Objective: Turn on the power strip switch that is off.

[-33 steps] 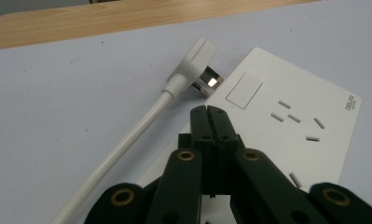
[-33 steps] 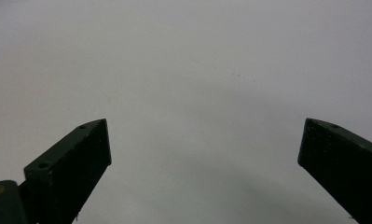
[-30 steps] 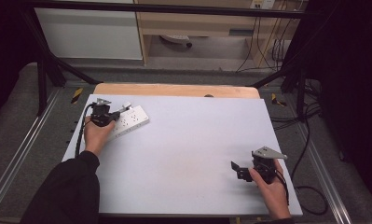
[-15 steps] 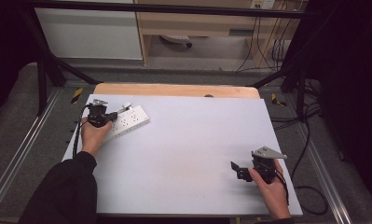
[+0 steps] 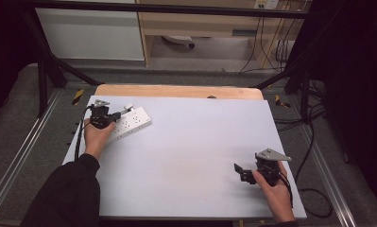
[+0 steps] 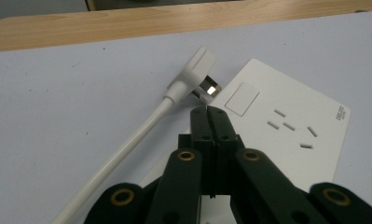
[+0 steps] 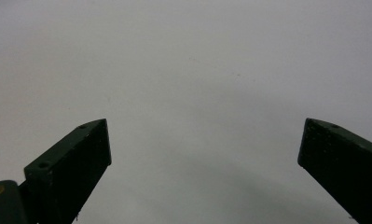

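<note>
A: Near the tabletop's far left corner?

B: Left gripper, jaws pressed flat together, nothing between them. Poised over the near end of a white power strip lying flat by that corner, long axis running up and to the right toward the tabletop's far edge.

A: And the plug?

B: White plug, just ahead of the closed jaw tips and slightly left of them in the left gripper view. Lying on its side beside the strip's end, metal prongs turned toward the strip, not in any socket. White cable trailing back down and to the left, passing just left of the jaws.

A: Nearer hand?

B: Left, by far. Right gripper well apart, close to the tabletop's near right corner, jaws spread wide, gripping nothing, bare grey tabletop ahead of them.

A: Likely next call?

B: Probably opening the left jaws and reaching slightly forward-left to take the plug.

A: Anything hard to make out?

B: Strip's near end hidden under the left gripper. Whether the jaw tips touch the strip: impossible to tell. Cable's far end cut off at the bottom edge of the left gripper view.
</note>
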Available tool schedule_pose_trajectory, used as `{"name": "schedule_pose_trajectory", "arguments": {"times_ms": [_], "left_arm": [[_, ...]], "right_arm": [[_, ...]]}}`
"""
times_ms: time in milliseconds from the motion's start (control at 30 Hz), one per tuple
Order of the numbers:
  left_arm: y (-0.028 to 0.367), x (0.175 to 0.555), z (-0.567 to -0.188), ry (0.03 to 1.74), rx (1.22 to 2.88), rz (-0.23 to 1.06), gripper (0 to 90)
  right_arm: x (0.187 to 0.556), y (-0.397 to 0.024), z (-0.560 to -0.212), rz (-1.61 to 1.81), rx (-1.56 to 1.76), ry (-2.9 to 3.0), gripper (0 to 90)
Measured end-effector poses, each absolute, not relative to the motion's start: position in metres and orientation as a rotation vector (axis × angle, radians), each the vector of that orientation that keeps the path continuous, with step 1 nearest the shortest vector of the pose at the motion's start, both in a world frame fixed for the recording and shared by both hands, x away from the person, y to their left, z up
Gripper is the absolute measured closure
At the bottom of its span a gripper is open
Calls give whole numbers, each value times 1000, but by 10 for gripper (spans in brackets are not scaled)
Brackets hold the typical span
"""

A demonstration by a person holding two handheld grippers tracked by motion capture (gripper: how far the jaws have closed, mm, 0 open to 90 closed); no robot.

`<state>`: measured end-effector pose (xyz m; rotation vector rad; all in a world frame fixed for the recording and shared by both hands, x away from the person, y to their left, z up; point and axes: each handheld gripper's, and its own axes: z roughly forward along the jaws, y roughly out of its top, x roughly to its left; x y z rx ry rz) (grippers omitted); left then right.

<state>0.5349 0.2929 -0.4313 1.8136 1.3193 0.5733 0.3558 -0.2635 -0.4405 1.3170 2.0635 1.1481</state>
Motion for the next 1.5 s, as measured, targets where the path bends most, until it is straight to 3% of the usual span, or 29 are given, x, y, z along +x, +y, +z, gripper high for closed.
{"name": "schedule_pose_trajectory", "arguments": {"times_ms": [67, 300, 700, 900, 1133, 1500], "left_arm": [[292, 535, -431, 1301, 1814, 580, 872], [293, 535, -427, 1288, 1769, 616, 582], [292, 534, -425, 1285, 1748, 598, 477], [288, 533, -423, 1274, 1759, 582, 359], [283, 529, -417, 1295, 1761, 533, 67], [281, 509, -402, 1303, 1773, 552, 93]], "right_arm": [[356, -264, -440, 1148, 1316, 2063, 29], [356, -263, -440, 1150, 1318, 2064, 29], [356, -263, -440, 1149, 1319, 2064, 29], [356, -263, -441, 1147, 1314, 2065, 29], [356, -263, -440, 1149, 1317, 2068, 29], [357, -263, -440, 1168, 1319, 2061, 29]]}}
